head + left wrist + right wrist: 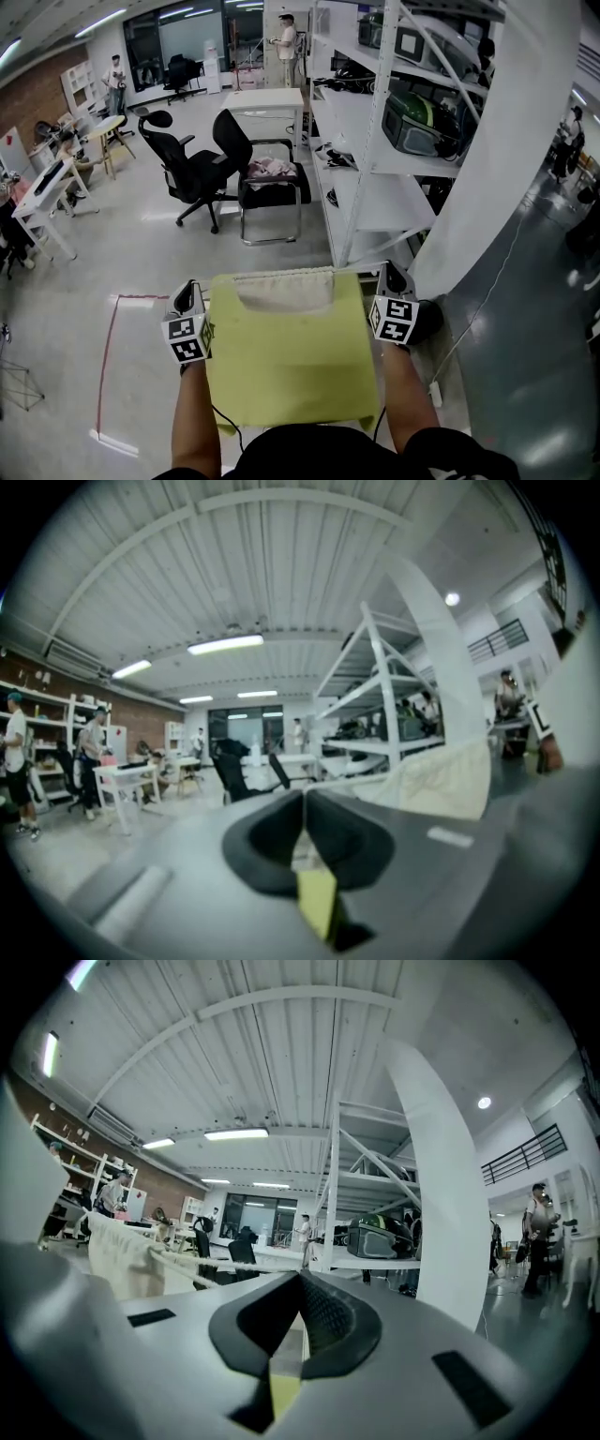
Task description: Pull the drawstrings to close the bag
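Item: bag (291, 366), hung between my tools, mouth axis side to side. Left tool (190, 291) and right tool (386, 274) equally near, each clenched on drawstring (194, 1261). I judge next pull outward, apart.

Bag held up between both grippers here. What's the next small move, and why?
Probably pull the left gripper and right gripper apart sideways. Both are shut on the drawstrings, yet the mouth of the bag looks wide and barely gathered.
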Demonstrator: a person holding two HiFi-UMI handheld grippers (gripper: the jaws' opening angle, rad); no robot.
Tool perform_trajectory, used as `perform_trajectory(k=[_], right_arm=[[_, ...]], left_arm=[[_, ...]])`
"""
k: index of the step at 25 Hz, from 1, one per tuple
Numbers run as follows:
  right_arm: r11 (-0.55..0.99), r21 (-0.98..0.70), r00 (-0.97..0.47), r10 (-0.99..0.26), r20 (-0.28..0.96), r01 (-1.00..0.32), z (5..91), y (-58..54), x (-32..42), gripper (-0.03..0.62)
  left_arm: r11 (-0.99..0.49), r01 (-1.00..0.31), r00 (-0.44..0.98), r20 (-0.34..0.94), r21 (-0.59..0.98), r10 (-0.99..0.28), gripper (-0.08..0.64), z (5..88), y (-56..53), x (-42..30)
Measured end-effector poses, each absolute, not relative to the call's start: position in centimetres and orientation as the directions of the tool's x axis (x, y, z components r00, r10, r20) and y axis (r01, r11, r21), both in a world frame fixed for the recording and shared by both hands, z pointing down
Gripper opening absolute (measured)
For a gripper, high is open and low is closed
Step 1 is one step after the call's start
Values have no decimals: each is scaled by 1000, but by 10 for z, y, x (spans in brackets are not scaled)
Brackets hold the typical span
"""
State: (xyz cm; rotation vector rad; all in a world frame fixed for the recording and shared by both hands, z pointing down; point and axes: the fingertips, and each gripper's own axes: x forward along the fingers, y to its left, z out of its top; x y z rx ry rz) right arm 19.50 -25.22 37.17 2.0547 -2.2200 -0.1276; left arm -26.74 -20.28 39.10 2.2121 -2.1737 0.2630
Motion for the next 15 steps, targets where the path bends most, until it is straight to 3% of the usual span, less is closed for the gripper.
perform_trajectory(k=[8,15], right_arm=[[14,79,-13,-1000,17,-997,362,-255,229,8],[-47,-89,44,-999,26,-995,360,-251,275,8]], left_arm=[[41,-999,-36,117,34,-992,11,389,-195,-310],[99,-969,-79,94,228,-992,9,395,-182,-357]])
